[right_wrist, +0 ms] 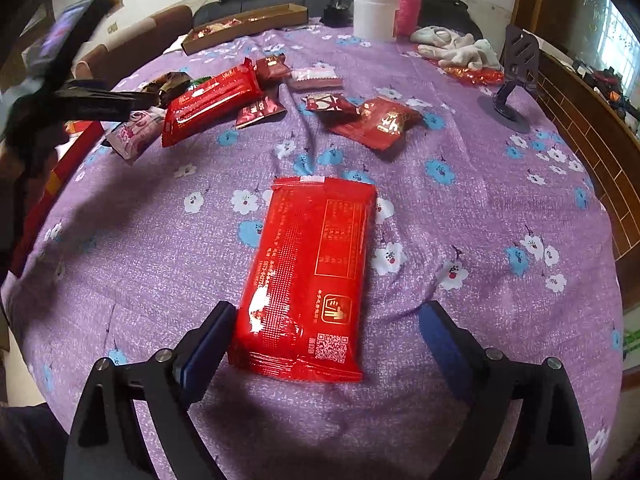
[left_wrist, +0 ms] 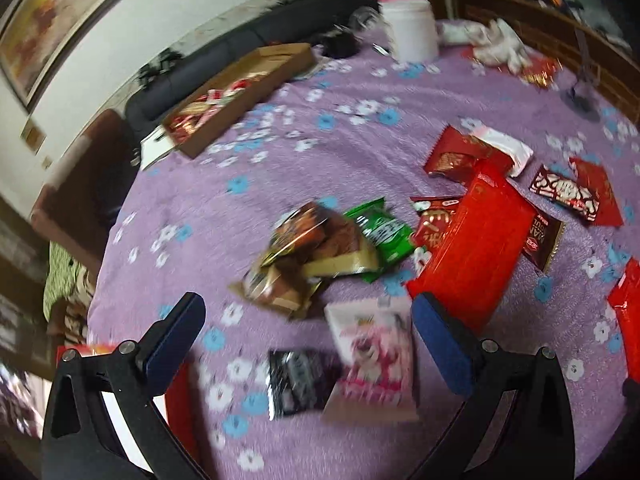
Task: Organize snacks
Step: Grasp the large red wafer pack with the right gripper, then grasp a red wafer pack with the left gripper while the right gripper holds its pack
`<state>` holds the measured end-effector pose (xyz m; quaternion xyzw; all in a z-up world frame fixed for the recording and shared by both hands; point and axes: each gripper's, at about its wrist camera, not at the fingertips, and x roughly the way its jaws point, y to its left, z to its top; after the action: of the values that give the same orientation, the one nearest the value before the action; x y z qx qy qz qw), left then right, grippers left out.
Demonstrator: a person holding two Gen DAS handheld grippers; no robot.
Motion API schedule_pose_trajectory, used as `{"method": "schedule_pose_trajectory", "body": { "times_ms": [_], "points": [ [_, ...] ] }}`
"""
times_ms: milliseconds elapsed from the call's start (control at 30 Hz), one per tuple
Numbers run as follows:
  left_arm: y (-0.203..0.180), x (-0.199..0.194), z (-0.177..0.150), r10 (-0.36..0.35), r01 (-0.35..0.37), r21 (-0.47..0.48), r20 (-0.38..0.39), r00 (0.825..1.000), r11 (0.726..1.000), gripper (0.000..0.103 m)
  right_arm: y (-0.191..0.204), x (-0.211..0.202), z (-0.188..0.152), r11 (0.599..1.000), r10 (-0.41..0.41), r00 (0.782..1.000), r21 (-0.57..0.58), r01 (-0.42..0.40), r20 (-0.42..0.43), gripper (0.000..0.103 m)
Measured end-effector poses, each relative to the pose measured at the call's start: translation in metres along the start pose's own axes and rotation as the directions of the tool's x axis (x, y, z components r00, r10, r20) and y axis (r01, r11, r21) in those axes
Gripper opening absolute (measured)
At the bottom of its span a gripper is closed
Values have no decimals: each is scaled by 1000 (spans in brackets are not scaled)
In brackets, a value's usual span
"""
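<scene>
- Snacks: most lie loose on the purple flowered cloth of the bench [right_wrist: 500, 208]. Large red packet [right_wrist: 308, 276] lies flat nr the near edge, between the right tool's fingers but not touched, as far as seen.
- Mid-bench heap: long red pack [left_wrist: 476, 256], green pack [left_wrist: 380, 232], brown packs [left_wrist: 304, 256], pink pack [left_wrist: 372, 352], black pack [left_wrist: 300, 380]; more red ones twd the right edge.
- Cardboard tray [left_wrist: 240, 100] at far left edge holds a few snacks already.
- Right tool [right_wrist: 324, 332]: wide, empty.
- Left tool [left_wrist: 308, 320]: wide, empty, above the pink/black packs; view blurred.
- Progress est.: early; few sorted, approx a dozen left.
- White jar [right_wrist: 376, 16], pink bottle [right_wrist: 404, 0], stand [right_wrist: 516, 76] at far side.
</scene>
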<state>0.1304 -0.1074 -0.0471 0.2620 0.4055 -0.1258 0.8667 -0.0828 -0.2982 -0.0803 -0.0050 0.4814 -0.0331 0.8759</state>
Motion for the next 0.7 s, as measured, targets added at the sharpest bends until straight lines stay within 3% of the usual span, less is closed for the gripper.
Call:
{"method": "schedule_pose_trajectory", "body": {
  "times_ms": [100,233,433,533,700],
  "points": [
    [-22,2,10,-65,64,79,15,998,995,103,-3,-1,-2,1000,10,1000,0,-10,21,94],
    [-43,5,23,-75,66,154,53,996,986,103,-7,-1,0,999,18,999,39,-19,37,94],
    [-59,-3,22,-169,164,211,6,986,964,103,0,7,10,994,-59,998,89,58,6,96],
    [-74,0,17,-175,166,271,10,985,948,103,0,7,10,992,-67,998,105,66,2,95],
    [-83,11,20,-255,256,267,-38,966,929,103,-2,7,8,991,-72,997,117,71,0,93]
  ]
}}
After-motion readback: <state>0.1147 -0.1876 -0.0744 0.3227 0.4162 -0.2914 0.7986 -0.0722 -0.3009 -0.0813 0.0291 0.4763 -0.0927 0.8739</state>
